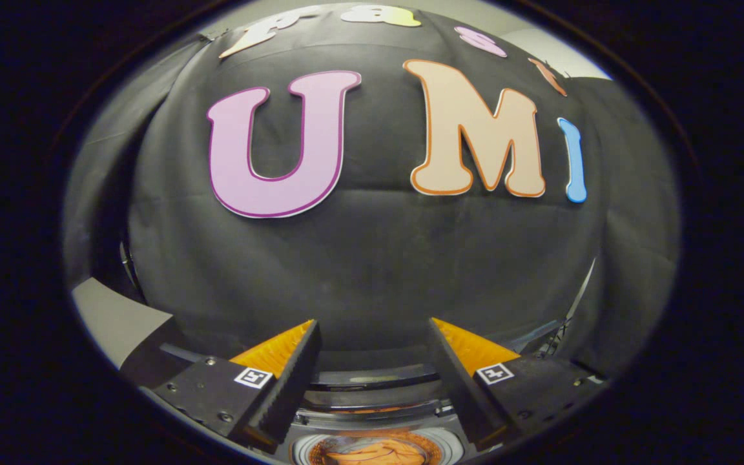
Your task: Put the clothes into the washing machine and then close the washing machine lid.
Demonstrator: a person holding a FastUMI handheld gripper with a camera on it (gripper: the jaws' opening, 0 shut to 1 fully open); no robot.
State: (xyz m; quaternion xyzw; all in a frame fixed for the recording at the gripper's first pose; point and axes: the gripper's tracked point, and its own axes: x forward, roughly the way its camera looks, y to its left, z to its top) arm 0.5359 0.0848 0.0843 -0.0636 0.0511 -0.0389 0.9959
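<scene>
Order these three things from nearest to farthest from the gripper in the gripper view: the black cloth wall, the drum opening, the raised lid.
The gripper is open, holding nothing.
1. Drum opening, with orange cloth, between and below the fingers.
2. Raised lid, just ahead.
3. Black cloth wall, beyond everything.

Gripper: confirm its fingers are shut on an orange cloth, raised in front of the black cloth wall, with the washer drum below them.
Wrong. The gripper view shows the gripper open, fingers spread with nothing between them. The orange cloth lies below in the washer drum; the rest holds.
</scene>
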